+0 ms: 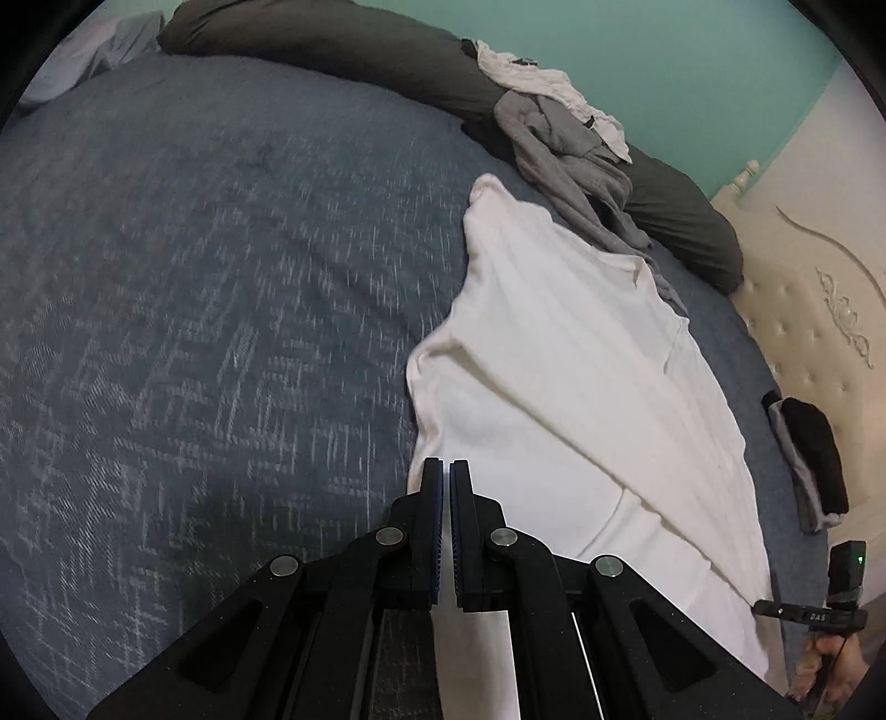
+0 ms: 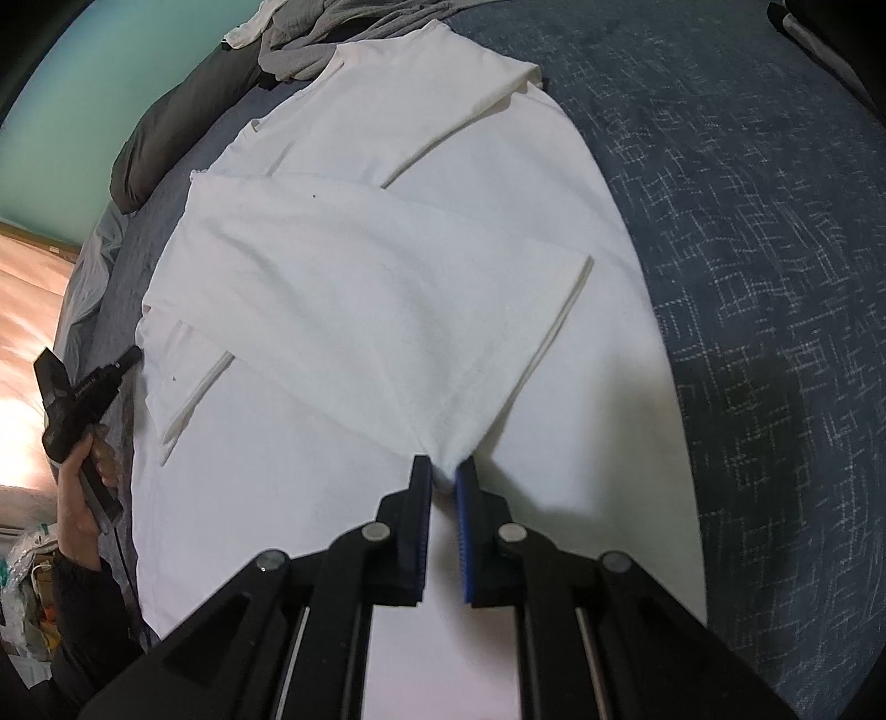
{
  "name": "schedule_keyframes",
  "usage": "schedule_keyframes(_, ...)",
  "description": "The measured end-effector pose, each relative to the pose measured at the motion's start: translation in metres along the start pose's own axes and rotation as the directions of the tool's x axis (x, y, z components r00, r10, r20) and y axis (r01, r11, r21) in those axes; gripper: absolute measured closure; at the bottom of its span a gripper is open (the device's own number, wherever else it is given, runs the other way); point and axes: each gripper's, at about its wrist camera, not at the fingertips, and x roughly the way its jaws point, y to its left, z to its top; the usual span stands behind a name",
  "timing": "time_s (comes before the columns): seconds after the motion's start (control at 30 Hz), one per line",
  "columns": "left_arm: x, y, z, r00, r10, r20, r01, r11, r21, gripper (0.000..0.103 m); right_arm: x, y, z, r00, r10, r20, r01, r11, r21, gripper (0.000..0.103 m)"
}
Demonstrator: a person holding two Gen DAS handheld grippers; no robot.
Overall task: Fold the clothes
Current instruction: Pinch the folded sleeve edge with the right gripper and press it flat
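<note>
The right gripper [image 2: 443,468] is pinched on the corner of a folded-over flap of the white shirt [image 2: 387,288], the blue pads [image 2: 423,498] nearly together with cloth bunched between them. The left gripper [image 1: 446,471] has its jaws pressed together over the shirt's edge; no cloth shows between them. The shirt lies spread flat on the blue-grey bedspread [image 1: 194,304]. Beyond it sit a heap of grey and white clothes [image 1: 559,127], a dark bolster [image 1: 343,50] and a cream headboard [image 1: 819,310]
</note>
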Motion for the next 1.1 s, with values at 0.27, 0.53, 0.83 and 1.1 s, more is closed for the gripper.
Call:
schedule_keyframes(0.27, -0.003, 0.008, 0.028, 0.999, -0.015, 0.043, 0.015, 1.000, -0.012, 0.101, 0.000, 0.001, 0.002, 1.000, 0.003, -0.007, -0.003, 1.000, -0.008, 0.095)
schedule_keyframes(0.53, 0.031, 0.001, 0.040, 1.000, 0.011, -0.018, -0.009, 0.998, 0.061, 0.101, -0.001, 0.002, 0.004, 1.000, 0.013, -0.013, -0.013, 1.000, -0.006, 0.095)
schedule_keyframes(0.83, 0.043, -0.005, 0.044, 0.998, 0.060, -0.024, -0.056, 0.989, 0.140, 0.103, 0.000, -0.001, 0.004, 0.999, 0.030, -0.019, -0.031, 1.000, -0.005, 0.095)
schedule_keyframes(1.1, 0.043, 0.005, 0.056, 0.998, 0.050, -0.048, -0.044, 0.993, 0.111, 0.103, 0.001, -0.003, 0.004, 0.999, 0.044, -0.019, -0.044, 0.999, 0.004, 0.095)
